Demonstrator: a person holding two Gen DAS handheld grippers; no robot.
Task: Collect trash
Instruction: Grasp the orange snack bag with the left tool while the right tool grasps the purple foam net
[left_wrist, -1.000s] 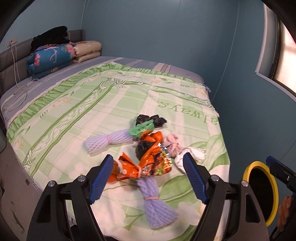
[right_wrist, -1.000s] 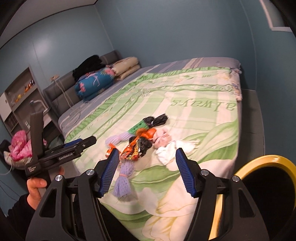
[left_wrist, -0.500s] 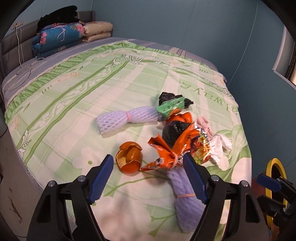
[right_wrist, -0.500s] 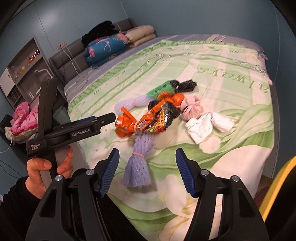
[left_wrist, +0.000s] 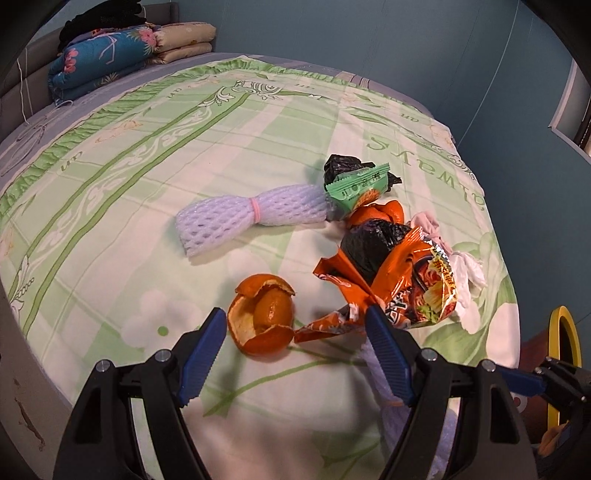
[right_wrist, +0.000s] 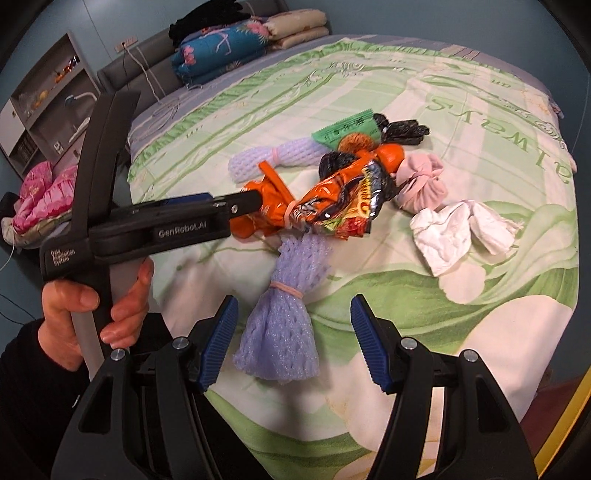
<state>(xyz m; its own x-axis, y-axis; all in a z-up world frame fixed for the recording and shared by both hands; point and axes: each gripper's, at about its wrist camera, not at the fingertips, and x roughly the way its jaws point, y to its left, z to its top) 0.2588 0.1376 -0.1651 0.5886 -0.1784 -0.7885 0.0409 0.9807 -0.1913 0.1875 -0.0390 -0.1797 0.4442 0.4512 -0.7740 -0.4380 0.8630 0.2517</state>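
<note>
Trash lies in a heap on the green-patterned bed (left_wrist: 147, 155). My left gripper (left_wrist: 295, 334) is open, its blue fingers on either side of an orange peel (left_wrist: 264, 319) and the tail of an orange snack bag (left_wrist: 402, 280). My right gripper (right_wrist: 293, 328) is open just above a purple foam net (right_wrist: 284, 310), with the net's lower end between the fingers. Farther back lie a second foam net (left_wrist: 243, 218), a green wrapper (left_wrist: 356, 184), black plastic bags (left_wrist: 373, 245), a pink cloth wad (right_wrist: 423, 182) and white crumpled tissue (right_wrist: 458, 232). In the right wrist view a hand (right_wrist: 81, 314) holds the left gripper (right_wrist: 207, 214).
A yellow-rimmed bin (left_wrist: 565, 354) stands off the bed's right side. Folded quilts and pillows (left_wrist: 122, 55) are stacked at the headboard. A shelf unit (right_wrist: 40, 96) and a pink bundle (right_wrist: 40, 195) stand left of the bed. Blue walls close in behind and to the right.
Both grippers have come down and closer to the trash heap. The orange peel now sits between the left fingers and the purple net between the right fingers. Neither opening changed.
</note>
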